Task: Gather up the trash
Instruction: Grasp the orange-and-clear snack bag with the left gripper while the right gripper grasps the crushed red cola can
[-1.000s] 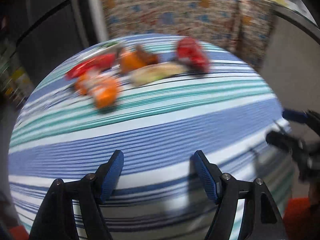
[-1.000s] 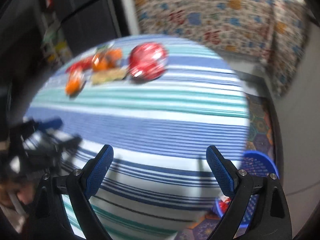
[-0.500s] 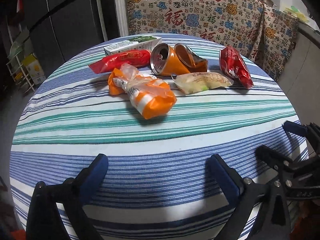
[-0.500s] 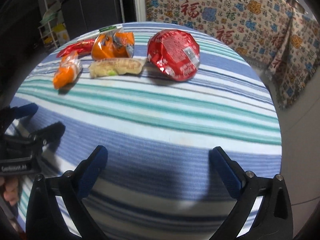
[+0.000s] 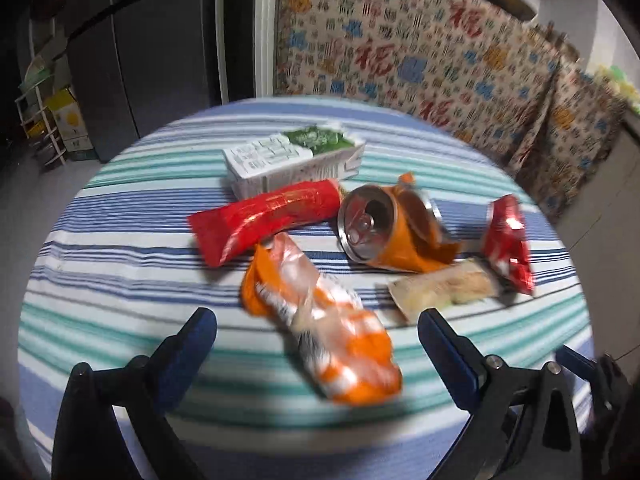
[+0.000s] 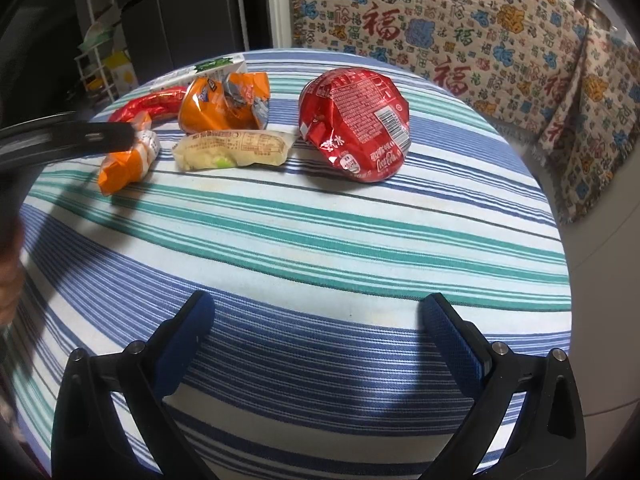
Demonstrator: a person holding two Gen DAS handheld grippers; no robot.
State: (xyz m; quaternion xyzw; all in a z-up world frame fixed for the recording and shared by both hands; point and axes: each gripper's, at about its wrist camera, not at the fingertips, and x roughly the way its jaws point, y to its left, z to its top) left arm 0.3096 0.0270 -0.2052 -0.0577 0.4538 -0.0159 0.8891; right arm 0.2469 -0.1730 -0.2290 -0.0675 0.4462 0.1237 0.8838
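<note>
Trash lies on a round striped table [image 5: 100,280]: an orange plastic wrapper [image 5: 324,328], a long red packet [image 5: 264,216], a crushed orange can [image 5: 392,232], a white-green carton [image 5: 292,160], a pale food packet [image 5: 444,292] and a crumpled red wrapper [image 5: 508,240]. My left gripper [image 5: 316,336] is open, its jaws either side of the orange wrapper's near end. My right gripper [image 6: 316,320] is open and empty over bare cloth, short of the red wrapper [image 6: 356,120] and pale packet [image 6: 236,148].
A patterned cloth [image 6: 460,28] hangs behind the table. Dark cabinets [image 5: 152,48] and a wire shelf [image 5: 44,120] stand at the back left. The left gripper's arm [image 6: 64,140] crosses the right wrist view's left edge. The table's right rim [image 6: 560,240] drops to the floor.
My left gripper has moved forward to the trash, its jaws now around the orange wrapper. My right gripper has advanced over the table toward the red wrapper.
</note>
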